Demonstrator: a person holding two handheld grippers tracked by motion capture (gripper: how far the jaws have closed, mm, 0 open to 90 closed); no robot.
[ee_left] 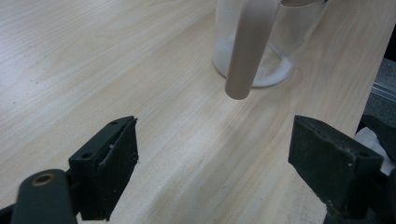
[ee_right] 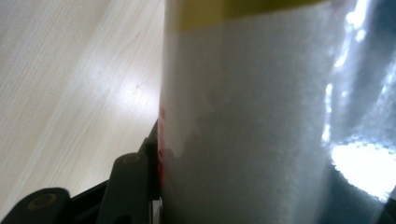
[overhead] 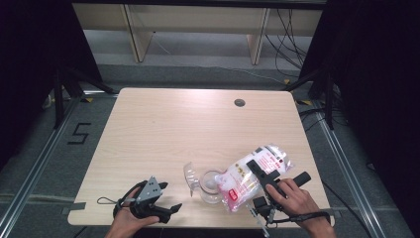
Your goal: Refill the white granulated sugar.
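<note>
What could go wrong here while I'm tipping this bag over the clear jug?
1. The right gripper grips the bag across its soft middle; the plastic could slip or sag and spill white grains onto the table.
2. Nothing steadies the jug: the left gripper stands open and apart from it, so a nudge from the bag could shift or tip it.
3. The bag covers the jug's mouth in the high view, so aim is hard to judge.

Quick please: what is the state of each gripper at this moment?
Left gripper: open, holding nothing, near the table's front edge.
Right gripper: closed on the plastic bag of white grains, tilted over the clear pitcher.
</note>
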